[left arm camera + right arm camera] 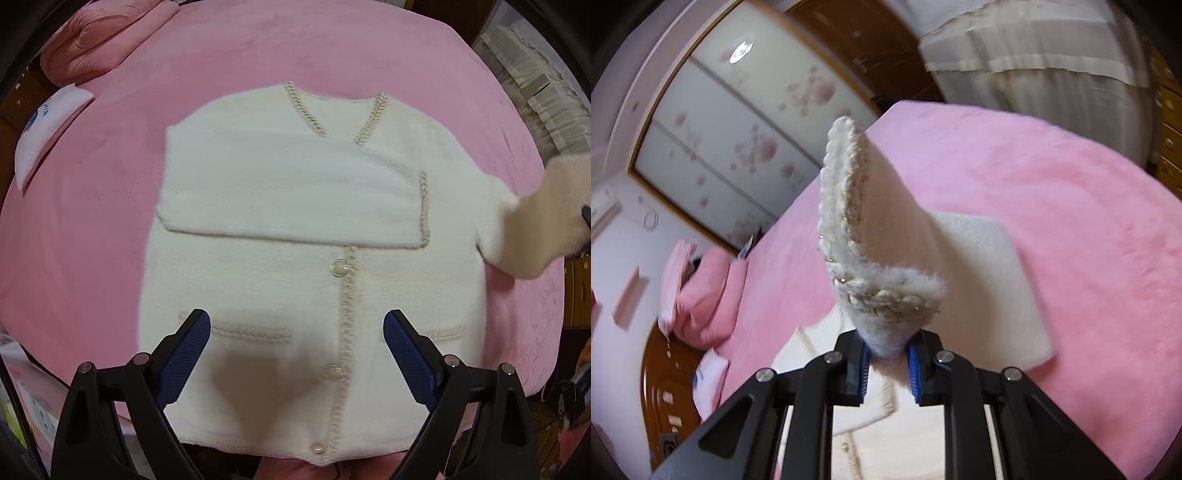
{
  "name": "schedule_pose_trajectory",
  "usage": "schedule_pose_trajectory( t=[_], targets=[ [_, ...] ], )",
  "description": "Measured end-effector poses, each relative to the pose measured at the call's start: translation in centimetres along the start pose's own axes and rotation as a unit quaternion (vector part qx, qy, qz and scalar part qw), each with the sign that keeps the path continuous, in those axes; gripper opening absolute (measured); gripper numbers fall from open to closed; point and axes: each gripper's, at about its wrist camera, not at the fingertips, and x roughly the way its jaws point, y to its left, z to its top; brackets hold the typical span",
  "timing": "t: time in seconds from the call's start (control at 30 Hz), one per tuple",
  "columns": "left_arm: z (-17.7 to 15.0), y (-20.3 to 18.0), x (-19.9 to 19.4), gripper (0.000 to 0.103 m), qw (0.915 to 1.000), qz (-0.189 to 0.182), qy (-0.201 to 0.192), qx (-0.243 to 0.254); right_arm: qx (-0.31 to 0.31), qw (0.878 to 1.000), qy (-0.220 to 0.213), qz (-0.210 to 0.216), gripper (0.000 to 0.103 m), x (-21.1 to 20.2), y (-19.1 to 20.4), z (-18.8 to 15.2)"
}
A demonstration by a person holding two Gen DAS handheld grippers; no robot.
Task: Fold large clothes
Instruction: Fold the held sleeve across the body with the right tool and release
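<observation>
Fluffy white sleeve (pixel 886 236) sits thinly pinched in the closed right claw (pixel 888 363) and may slip free, while the open left claw (pixel 297 354) leaves the cardigan (pixel 295 229) on the bed (pixel 92 240) unpinned.

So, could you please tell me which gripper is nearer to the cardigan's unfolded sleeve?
Right. The right gripper is shut on the sleeve at its cuff, lifting it off the bed. The left gripper hovers open over the cardigan near its hem, touching nothing.

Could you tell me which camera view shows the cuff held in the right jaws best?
The right wrist view: the cuff fills the centre, clamped in the right gripper. The left wrist view shows only the blurred sleeve at its right edge.
</observation>
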Motion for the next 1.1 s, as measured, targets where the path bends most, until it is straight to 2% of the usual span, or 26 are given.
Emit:
schedule_pose_trajectory(
  t=[0.1,0.2,0.37,0.4,0.47,0.5,0.53,0.63,0.7,0.9,1.0,1.1],
  targets=[
    [0.4,2.6,0.5,0.094,0.9999,0.011,0.005,0.012,-0.034,0.999,0.025,-0.018,0.016,3.7,4.0,-2.7],
    [0.7,5.0,1.0,0.094,0.9999,0.01,0.012,0.004,-0.061,0.995,0.064,-0.038,0.017,7.3,7.0,-5.7],
    [0.3,7.7,2.1,0.094,0.9994,0.025,0.016,-0.017,-0.107,0.984,0.129,-0.067,0.02,13.7,9.8,-10.4],
    [0.2,8.1,2.2,0.094,0.9991,0.031,0.018,-0.021,-0.106,0.981,0.144,-0.071,0.022,15.0,9.8,-11.2],
    [-0.1,8.7,2.4,0.094,0.9984,0.039,0.027,-0.031,-0.094,0.977,0.179,-0.067,0.032,16.8,9.7,-12.7],
    [-0.1,8.9,2.4,0.094,0.9984,0.033,0.03,-0.034,-0.082,0.973,0.206,-0.055,0.044,17.6,9.7,-13.3],
    [-0.1,9.0,2.3,0.094,0.9986,0.026,0.03,-0.034,-0.072,0.971,0.224,-0.036,0.053,17.9,9.7,-13.7],
    [0.3,8.6,2.6,0.094,0.9992,0.022,0.029,-0.014,-0.061,0.971,0.232,0.026,0.058,16.9,9.6,-14.6],
    [0.9,7.8,3.1,0.094,0.9992,0.013,0.039,-0.002,-0.071,0.969,0.234,0.034,0.062,15.9,9.7,-14.7],
    [3.9,3.9,5.3,0.094,0.9941,-0.088,0.064,0.01,-0.066,0.973,0.222,0.018,0.063,12.6,7.7,-13.8],
    [6.0,1.3,7.4,0.094,0.9914,-0.107,0.071,0.023,-0.047,0.974,0.221,-0.005,0.063,11.4,5.3,-13.3],
    [7.8,-0.9,10.2,0.093,0.9888,-0.117,0.092,0.011,-0.016,0.97,0.238,-0.036,0.063,11.1,2.3,-12.8]
  ],
)
